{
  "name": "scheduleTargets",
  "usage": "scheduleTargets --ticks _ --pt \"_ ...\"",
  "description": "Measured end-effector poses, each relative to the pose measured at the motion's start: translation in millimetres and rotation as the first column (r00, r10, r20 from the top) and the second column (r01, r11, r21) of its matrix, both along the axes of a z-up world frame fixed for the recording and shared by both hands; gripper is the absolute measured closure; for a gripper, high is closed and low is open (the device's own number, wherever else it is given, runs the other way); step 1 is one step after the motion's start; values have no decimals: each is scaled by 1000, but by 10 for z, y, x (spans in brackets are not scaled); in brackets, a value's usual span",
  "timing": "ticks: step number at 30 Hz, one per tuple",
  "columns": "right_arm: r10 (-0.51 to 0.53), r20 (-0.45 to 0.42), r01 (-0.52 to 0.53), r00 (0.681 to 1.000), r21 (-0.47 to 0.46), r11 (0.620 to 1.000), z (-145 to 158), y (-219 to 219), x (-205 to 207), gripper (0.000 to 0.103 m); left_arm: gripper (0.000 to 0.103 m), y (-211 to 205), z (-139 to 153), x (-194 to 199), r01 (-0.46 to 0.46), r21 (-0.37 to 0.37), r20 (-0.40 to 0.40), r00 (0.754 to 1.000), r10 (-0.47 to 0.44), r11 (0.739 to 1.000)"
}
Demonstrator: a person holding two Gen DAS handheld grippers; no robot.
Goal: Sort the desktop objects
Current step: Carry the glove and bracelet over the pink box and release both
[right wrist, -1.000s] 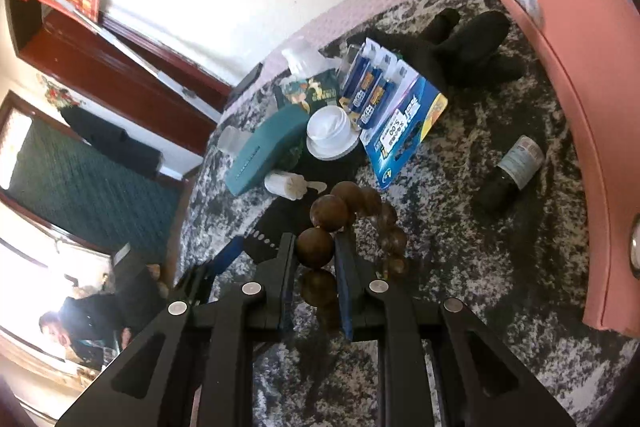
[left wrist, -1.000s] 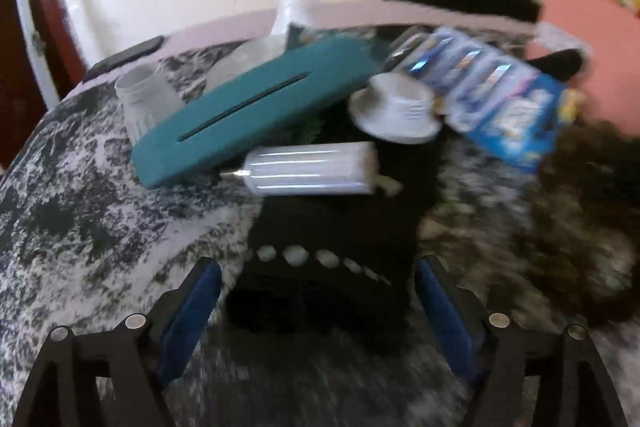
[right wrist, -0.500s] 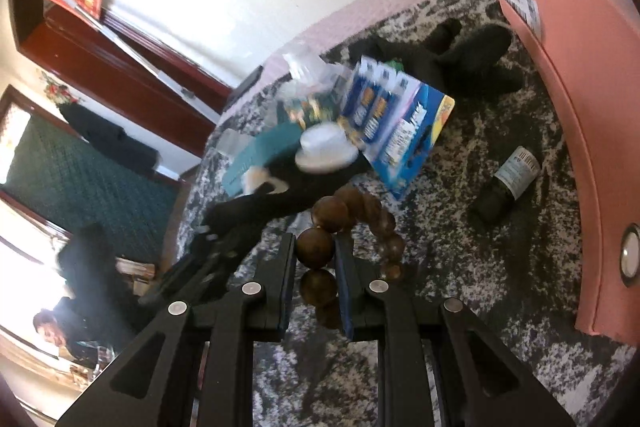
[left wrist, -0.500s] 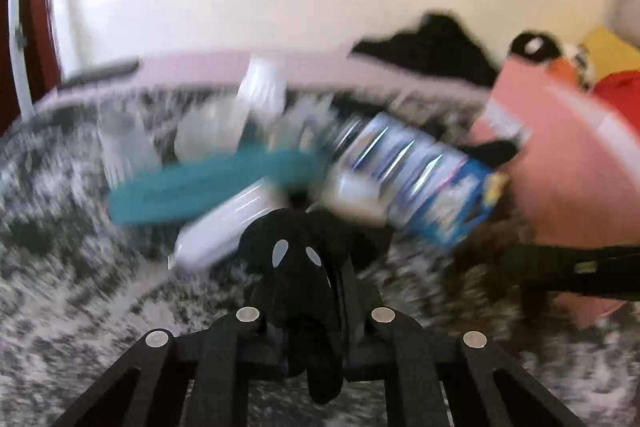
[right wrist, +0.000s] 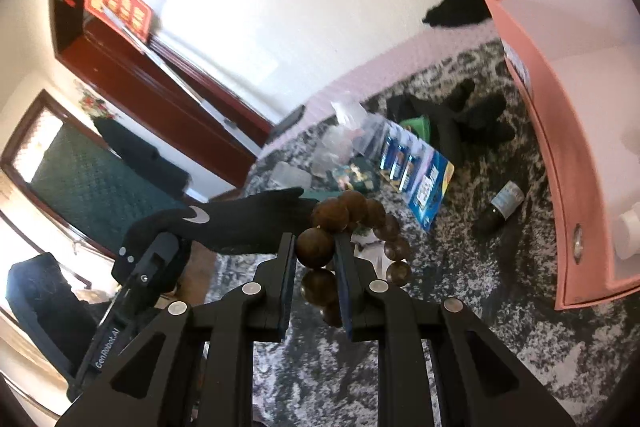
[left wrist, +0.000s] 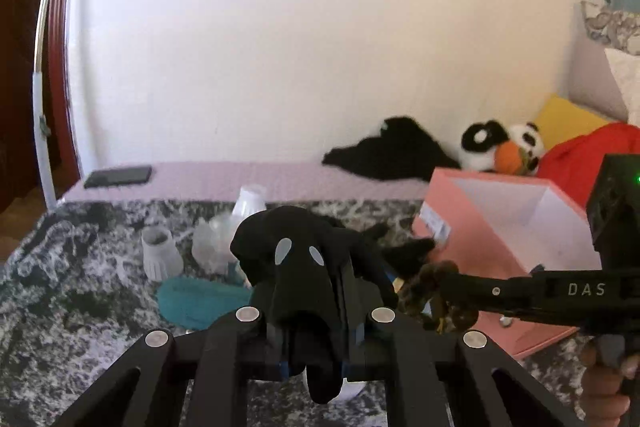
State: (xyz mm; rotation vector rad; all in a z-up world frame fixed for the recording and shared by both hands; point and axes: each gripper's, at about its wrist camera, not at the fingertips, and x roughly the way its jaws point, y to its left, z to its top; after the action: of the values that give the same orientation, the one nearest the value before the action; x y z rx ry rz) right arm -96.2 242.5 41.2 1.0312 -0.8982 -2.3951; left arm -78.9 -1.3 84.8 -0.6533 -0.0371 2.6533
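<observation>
My left gripper (left wrist: 314,311) is shut on a black glove (left wrist: 296,263) with pale oval dots, held up off the patterned cover. In the right wrist view the same glove (right wrist: 248,223) hangs from the left gripper (right wrist: 152,259) at the left. My right gripper (right wrist: 316,251) is shut on a brown wooden bead bracelet (right wrist: 352,215), also held in the air. The left wrist view shows the bracelet (left wrist: 434,287) dangling beside the open pink box (left wrist: 472,239). The right gripper's jaw tips are hidden there by the beads.
On the cover lie a blue battery pack (right wrist: 418,171), a small dark bottle (right wrist: 500,207), a second black glove (right wrist: 464,119), a teal case (left wrist: 196,303) and white plastic containers (left wrist: 160,255). A phone (left wrist: 118,177), black cloth (left wrist: 392,151) and a panda plush (left wrist: 500,147) line the wall.
My left gripper went from open around the black glove to shut on it and lifted it. The right gripper, still holding the beads, rose and came nearer the pink box.
</observation>
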Motion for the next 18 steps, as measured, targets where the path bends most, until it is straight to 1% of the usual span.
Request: scheduleTargets --ticks 5,11,15,18 --pt "-3 -77 2 997 -5 1000 328 71 239 83 92 80 226 204 11 11 -44 999 -10 1000" --pt "-31 -203 40 979 39 998 795 230 636 83 92 326 519 497 51 24 -128 991 -48 998" --pt "-92 -258 117 962 80 990 974 507 886 83 92 590 644 624 99 26 -170 981 -93 995" --pt "-140 -298 179 944 108 978 1095 730 1068 83 92 869 687 677 150 22 -187 972 -143 988"
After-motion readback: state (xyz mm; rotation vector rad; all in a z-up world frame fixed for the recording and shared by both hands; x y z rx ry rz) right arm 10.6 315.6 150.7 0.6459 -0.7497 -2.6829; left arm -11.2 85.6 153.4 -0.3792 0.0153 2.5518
